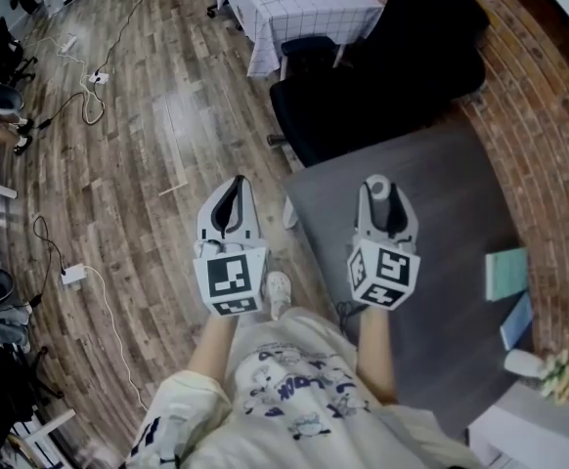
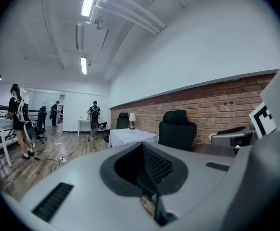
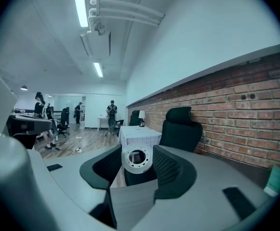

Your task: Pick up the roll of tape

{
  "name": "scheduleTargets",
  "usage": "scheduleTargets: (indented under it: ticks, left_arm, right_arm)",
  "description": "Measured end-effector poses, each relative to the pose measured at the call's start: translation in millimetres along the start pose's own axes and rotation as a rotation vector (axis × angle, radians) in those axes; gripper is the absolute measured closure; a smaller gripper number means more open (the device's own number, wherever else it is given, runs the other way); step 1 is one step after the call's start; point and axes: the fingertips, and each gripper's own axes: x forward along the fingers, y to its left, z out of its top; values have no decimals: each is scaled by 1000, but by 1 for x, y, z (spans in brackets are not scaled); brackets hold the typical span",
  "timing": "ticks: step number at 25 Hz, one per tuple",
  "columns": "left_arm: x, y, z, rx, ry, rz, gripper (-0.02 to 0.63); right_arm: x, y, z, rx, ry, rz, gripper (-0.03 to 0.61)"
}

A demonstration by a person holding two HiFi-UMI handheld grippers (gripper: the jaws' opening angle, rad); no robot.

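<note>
- Right, my right gripper [image 1: 380, 195] is pinching the roll of tape [image 3: 137, 159]: the white ring sits between the two dark ribbed pads, one pad against each side.
- In the right gripper view, the roll's open core faces the camera, and I can see through the hole to the room behind.
- From the head view, that gripper and the roll are over the near left part of the grey table [image 1: 441, 223], close to its edge.
- My left gripper [image 1: 234, 195] has its jaws pressed together with nothing between them; it is out over the wooden floor [image 1: 138, 145], just left of the table.
- Both grippers point away from me, side by side and apart, each with its marker cube towards my body.
- A black office chair [image 1: 382, 66] stands at the far end of the grey table, against the brick wall [image 1: 548, 135].
- Beyond the chair is a small table with a white checked cloth [image 1: 294, 3].
- A teal box [image 1: 505, 274] lies on the grey table, well to the right of the held roll.
- Cables [image 1: 89, 96] trail across the floor to my left.
</note>
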Motion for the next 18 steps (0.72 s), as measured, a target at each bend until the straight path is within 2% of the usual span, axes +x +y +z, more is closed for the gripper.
scheduleTargets:
  ticks: [18]
  left_arm:
    - [-22,0,7,3,-32,3,612]
  right_arm:
    - [-24,7,3,-5,-19,0,380]
